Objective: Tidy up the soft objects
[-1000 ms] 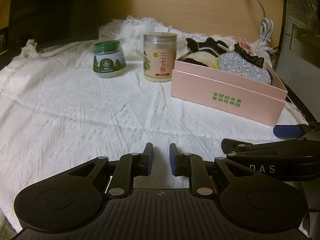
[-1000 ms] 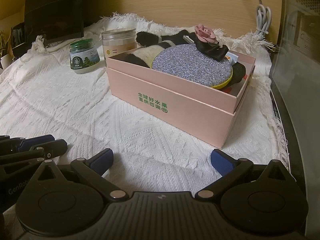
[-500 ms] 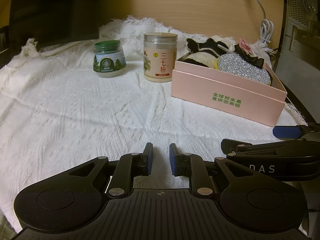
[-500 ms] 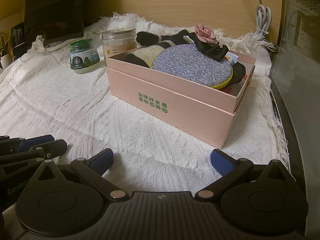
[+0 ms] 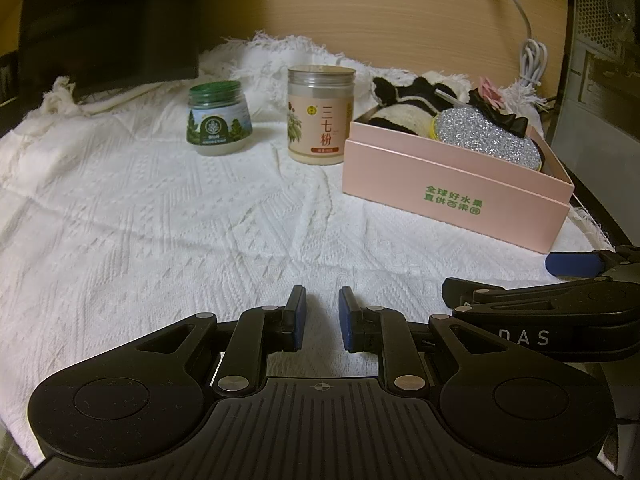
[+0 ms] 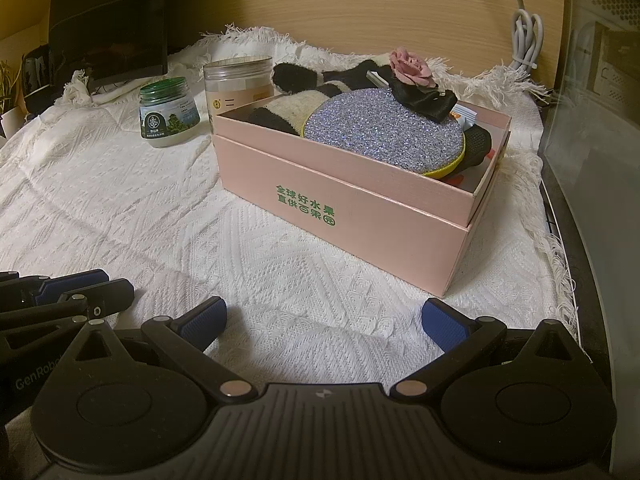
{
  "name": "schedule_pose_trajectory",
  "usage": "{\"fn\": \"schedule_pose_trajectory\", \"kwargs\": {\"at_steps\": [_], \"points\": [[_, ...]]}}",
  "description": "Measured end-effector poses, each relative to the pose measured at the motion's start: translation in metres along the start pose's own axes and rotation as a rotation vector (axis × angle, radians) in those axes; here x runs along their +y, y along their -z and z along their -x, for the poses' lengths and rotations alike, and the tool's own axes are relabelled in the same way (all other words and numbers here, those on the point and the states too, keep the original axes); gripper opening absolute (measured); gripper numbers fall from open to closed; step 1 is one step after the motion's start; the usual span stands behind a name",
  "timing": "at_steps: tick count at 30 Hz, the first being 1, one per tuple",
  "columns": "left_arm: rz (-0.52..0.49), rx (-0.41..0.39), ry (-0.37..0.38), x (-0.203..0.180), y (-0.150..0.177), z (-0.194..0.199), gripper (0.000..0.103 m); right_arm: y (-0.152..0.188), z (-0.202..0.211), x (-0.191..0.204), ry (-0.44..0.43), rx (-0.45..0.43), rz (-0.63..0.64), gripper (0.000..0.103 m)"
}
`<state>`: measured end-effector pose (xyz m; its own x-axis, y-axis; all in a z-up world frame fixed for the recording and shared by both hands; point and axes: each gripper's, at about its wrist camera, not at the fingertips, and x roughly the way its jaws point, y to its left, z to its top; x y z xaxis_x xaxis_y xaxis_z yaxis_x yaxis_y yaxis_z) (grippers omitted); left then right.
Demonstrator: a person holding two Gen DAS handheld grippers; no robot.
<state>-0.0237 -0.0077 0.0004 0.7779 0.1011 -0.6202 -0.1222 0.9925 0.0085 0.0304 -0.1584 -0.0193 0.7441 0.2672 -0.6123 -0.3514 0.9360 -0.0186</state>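
A pink box [image 5: 452, 188] [image 6: 340, 200] stands on the white cloth at the right. It holds a black-and-white plush [image 5: 404, 98] [image 6: 296, 80], a silver glitter pad [image 5: 488, 136] [image 6: 384, 128] and a black bow with a pink flower [image 5: 496, 108] [image 6: 416, 84]. My left gripper [image 5: 322, 318] is nearly shut and empty, low over the near cloth. My right gripper [image 6: 324, 320] is open and empty, just in front of the box; it also shows in the left wrist view [image 5: 572, 280].
A green-lidded jar [image 5: 218, 120] [image 6: 168, 114] and a taller powder jar [image 5: 320, 114] [image 6: 236, 82] stand left of the box. A dark monitor [image 5: 108, 28] is at the back left, a white cable [image 5: 528, 60] and a computer case [image 5: 600, 60] at the right.
Both grippers have drawn back slightly from the box. Nothing on the cloth has moved.
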Motion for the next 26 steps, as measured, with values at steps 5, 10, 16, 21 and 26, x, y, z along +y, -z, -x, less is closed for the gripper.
{"fn": "schedule_pose_trajectory", "kwargs": {"at_steps": [5, 10, 16, 21, 26], "points": [[0.004, 0.000, 0.000, -0.0008, -0.0004, 0.0005, 0.020, 0.0009, 0.0001, 0.0002, 0.000, 0.000, 0.000, 0.103], [0.005, 0.000, 0.000, -0.0009, -0.0005, 0.0006, 0.020, 0.0008, 0.0000, 0.0003, 0.000, 0.000, 0.000, 0.103], [0.005, -0.001, -0.002, -0.0012, -0.0003, 0.0007, 0.020, 0.0010, -0.0001, 0.0003, 0.000, 0.000, 0.000, 0.103], [0.007, -0.001, -0.001, -0.0014, -0.0003, 0.0007, 0.020, 0.0011, -0.0001, 0.0004, 0.000, 0.000, 0.000, 0.103], [0.025, -0.005, 0.016, 0.0012, -0.0002, 0.0011, 0.020, 0.0010, -0.0001, 0.0004, 0.000, 0.000, 0.000, 0.103]]}}
